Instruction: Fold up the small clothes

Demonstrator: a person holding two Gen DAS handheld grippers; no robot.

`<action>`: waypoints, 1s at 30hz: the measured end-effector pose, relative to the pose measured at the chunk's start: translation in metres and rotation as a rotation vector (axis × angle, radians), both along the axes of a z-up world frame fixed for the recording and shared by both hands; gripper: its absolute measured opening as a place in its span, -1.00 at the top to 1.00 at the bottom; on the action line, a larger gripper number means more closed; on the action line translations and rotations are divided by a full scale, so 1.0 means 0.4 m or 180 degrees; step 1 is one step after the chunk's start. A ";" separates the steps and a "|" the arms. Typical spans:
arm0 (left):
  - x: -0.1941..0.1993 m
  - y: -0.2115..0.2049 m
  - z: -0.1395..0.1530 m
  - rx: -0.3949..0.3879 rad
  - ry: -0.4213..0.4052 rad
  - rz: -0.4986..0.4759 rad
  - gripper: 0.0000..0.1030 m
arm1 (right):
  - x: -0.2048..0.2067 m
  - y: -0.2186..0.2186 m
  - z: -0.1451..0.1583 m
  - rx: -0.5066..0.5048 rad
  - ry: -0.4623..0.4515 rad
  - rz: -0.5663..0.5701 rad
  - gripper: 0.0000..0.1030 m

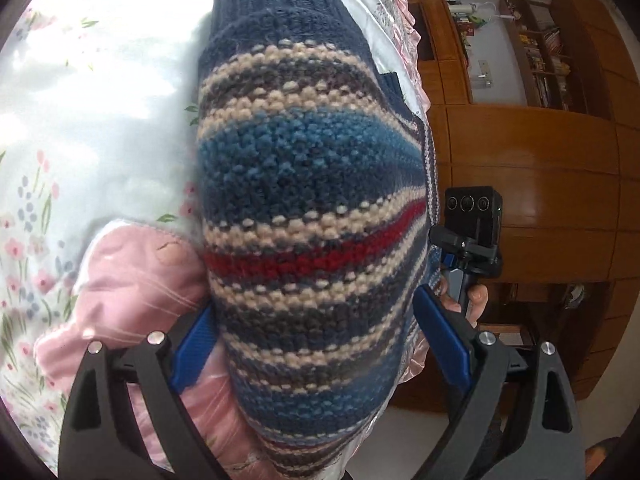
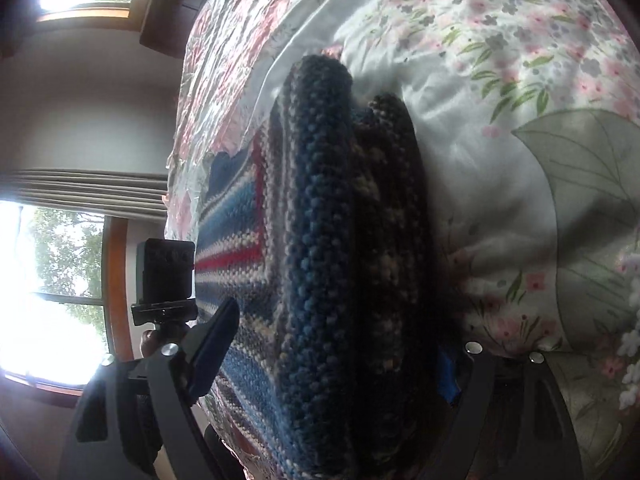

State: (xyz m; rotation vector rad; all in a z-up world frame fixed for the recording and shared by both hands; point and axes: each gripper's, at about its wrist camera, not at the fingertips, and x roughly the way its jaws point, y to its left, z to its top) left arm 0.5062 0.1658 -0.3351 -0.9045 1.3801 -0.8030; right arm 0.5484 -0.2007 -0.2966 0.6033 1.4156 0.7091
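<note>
A striped knitted sweater (image 1: 308, 208) in blue, cream and red, folded into a thick bundle, lies on the floral bed sheet (image 1: 60, 140). My left gripper (image 1: 316, 348) is open wide, with its blue fingers (image 1: 192, 352) on either side of the bundle. Seen from the right wrist, the sweater's thick fold (image 2: 332, 240) fills the gap of my right gripper (image 2: 332, 364), also open. Its near finger (image 2: 216, 348) stands apart from the fold; the other finger is mostly hidden in shadow under the knit. Both views are rolled sideways.
A pink garment (image 1: 132, 280) lies on the bed beside the sweater. The other gripper's camera (image 1: 472, 208) and a hand (image 1: 476, 304) show at the bed's edge. Wooden cabinets (image 1: 532, 184) stand beyond it. A window (image 2: 44, 288) with curtains lies past the bed.
</note>
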 end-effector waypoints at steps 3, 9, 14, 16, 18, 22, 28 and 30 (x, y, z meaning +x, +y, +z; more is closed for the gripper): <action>0.001 -0.001 -0.008 0.0084 0.0044 0.0067 -0.37 | -0.002 0.027 -0.004 -0.0089 -0.0036 -0.0003 -0.08; -0.012 0.035 0.049 0.0229 -0.0046 0.0079 -0.09 | -0.052 0.038 0.076 -0.0048 -0.0254 -0.0081 0.19; -0.084 0.157 0.130 0.0247 -0.0154 0.0188 -0.08 | -0.136 0.134 0.153 0.0127 -0.0401 -0.0066 0.20; -0.139 0.230 0.157 0.0308 -0.0175 0.0229 -0.08 | -0.177 0.210 0.176 0.0200 -0.0458 -0.0002 0.20; -0.209 0.318 0.179 0.0376 -0.0201 0.0284 -0.08 | -0.225 0.286 0.182 0.0287 -0.0461 0.0070 0.20; -0.356 0.509 0.193 0.0493 -0.0167 0.0440 -0.08 | -0.324 0.477 0.165 0.0425 -0.0408 0.0275 0.20; -0.534 0.733 0.086 0.0611 0.0126 0.0660 -0.10 | -0.433 0.710 0.048 0.0302 -0.0195 0.0555 0.20; -0.569 0.770 0.020 0.0612 0.0303 0.0690 -0.18 | -0.449 0.751 -0.013 0.0165 -0.0034 0.0638 0.13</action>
